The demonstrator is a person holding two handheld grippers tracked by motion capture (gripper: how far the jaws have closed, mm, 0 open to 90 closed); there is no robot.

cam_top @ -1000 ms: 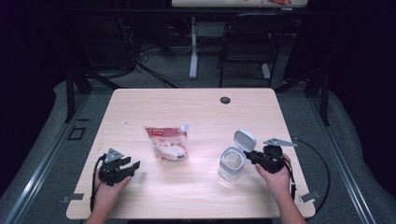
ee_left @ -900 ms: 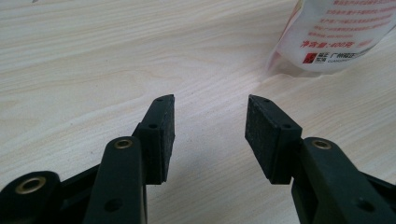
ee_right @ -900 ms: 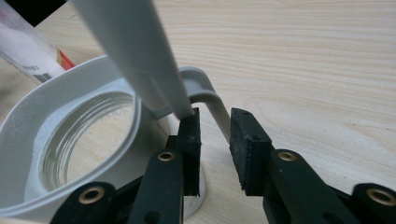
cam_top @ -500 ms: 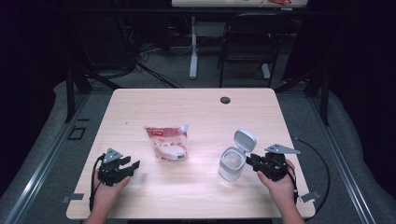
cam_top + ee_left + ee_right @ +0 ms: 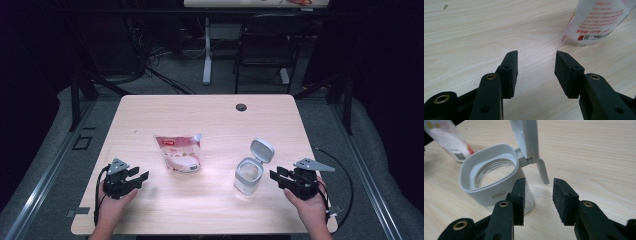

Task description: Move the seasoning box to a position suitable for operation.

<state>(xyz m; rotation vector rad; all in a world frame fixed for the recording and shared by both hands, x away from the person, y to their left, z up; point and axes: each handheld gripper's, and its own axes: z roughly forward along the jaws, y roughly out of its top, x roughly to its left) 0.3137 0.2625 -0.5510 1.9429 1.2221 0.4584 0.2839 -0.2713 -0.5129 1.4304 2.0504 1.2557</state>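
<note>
Lid [image 5: 262, 150] of jar [image 5: 248, 176] already flipped up, pouch [image 5: 179, 154] untouched, right gripper [image 5: 537, 195] just opening, left gripper [image 5: 536, 70] wide, both empty.

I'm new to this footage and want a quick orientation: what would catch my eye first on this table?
A white jar with its hinged lid flipped open stands right of centre on the light wooden table. Left of it lies a white and pink spouted pouch. The right tool sits just beside the jar, its jaws having just opened with nothing between them, while the left tool rests open near the table's left front.
</note>
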